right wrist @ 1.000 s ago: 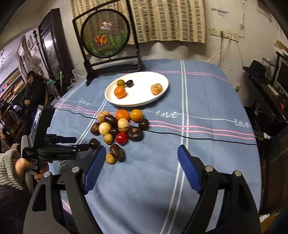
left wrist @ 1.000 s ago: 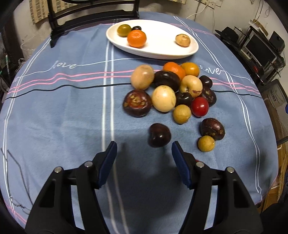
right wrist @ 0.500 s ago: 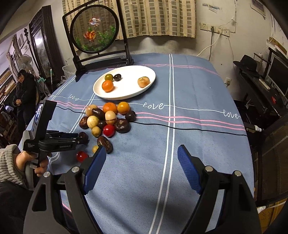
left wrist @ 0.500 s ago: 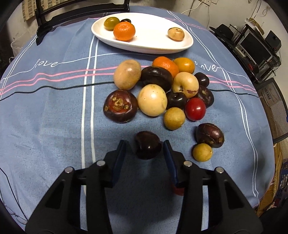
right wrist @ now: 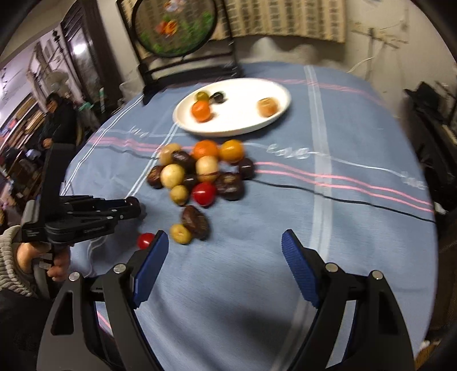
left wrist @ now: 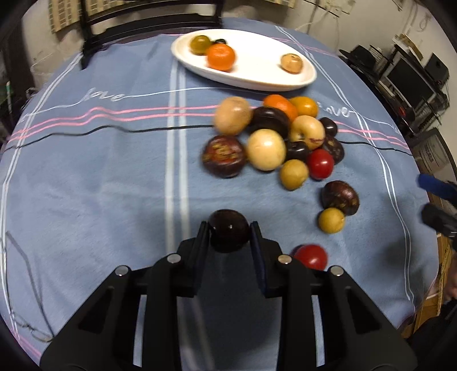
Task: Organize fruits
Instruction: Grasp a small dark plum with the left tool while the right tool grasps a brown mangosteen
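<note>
My left gripper (left wrist: 228, 228) is shut on a dark purple round fruit (left wrist: 228, 229), held just above the blue tablecloth. It also shows in the right wrist view (right wrist: 132, 208) at the left. A pile of mixed fruits (left wrist: 274, 137) lies mid-table; the same pile shows in the right wrist view (right wrist: 200, 174). A white oval plate (left wrist: 257, 74) at the far side holds an orange, a green fruit, a dark one and a tan one. My right gripper (right wrist: 225, 251) is open and empty above the cloth's near side.
A red tomato (left wrist: 311, 256) lies beside my left gripper's right finger. A dark fruit (left wrist: 340, 197) and a yellow one (left wrist: 331, 219) lie apart from the pile. A round framed screen (right wrist: 174, 25) stands behind the plate. A person (right wrist: 57, 120) stands at far left.
My left gripper closed on the dark purple fruit and lifted it back from the pile. My right gripper stayed open and moved closer over the table.
</note>
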Motion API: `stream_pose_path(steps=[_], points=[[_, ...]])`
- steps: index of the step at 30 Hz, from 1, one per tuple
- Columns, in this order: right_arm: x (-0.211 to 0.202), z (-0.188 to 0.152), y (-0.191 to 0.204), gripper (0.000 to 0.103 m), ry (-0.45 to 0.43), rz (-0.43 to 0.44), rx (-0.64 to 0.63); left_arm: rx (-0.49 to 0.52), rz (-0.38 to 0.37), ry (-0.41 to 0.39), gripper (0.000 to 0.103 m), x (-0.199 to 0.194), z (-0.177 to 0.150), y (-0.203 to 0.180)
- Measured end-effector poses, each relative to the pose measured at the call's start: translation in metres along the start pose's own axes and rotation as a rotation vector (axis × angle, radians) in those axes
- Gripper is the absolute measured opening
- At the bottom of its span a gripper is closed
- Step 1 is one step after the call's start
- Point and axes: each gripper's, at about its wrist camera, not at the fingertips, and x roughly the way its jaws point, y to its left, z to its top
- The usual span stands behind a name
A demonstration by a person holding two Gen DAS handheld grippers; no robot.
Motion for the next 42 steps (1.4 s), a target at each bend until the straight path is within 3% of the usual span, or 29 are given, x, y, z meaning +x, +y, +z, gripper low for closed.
stream_pose_path(steps=[7, 11, 16, 20, 22, 24, 26, 39, 42], points=[[0.049, 0.012, 0.013, 0.082, 0.069, 0.044, 0.005, -0.063, 0.058, -0.004, 0.029, -0.021, -0.016, 0.034], [0.069, 0.014, 0.003, 0.082, 0.105, -0.026, 0.038, -0.089, 0.072, -0.001, 0.029, -0.026, -0.021, 0.048], [0.049, 0.013, -0.032, 0.081, 0.047, -0.127, 0.162, -0.09, 0.058, -0.006, 0.029, -0.026, -0.015, 0.049], [0.034, 0.008, -0.036, 0.081, 0.023, -0.094, 0.162, -0.065, 0.043, -0.007, 0.029, -0.023, -0.01, 0.041], [0.035, 0.005, -0.026, 0.076, 0.023, -0.077, 0.123, -0.052, 0.038, -0.005, 0.029, -0.022, -0.007, 0.038], [0.044, 0.004, -0.019, 0.061, 0.042, -0.055, 0.104, -0.043, 0.036, -0.002, 0.029, -0.021, -0.005, 0.036], [0.052, 0.004, -0.014, 0.056, 0.063, -0.037, 0.089, -0.036, 0.036, 0.003, 0.029, -0.02, -0.005, 0.035], [0.087, 0.013, -0.006, 0.051, 0.087, -0.047, 0.022, -0.091, 0.058, 0.016, 0.029, -0.021, -0.013, 0.057], [0.084, 0.011, -0.007, 0.043, 0.081, -0.044, 0.018, -0.089, 0.052, 0.019, 0.029, -0.019, -0.011, 0.055]])
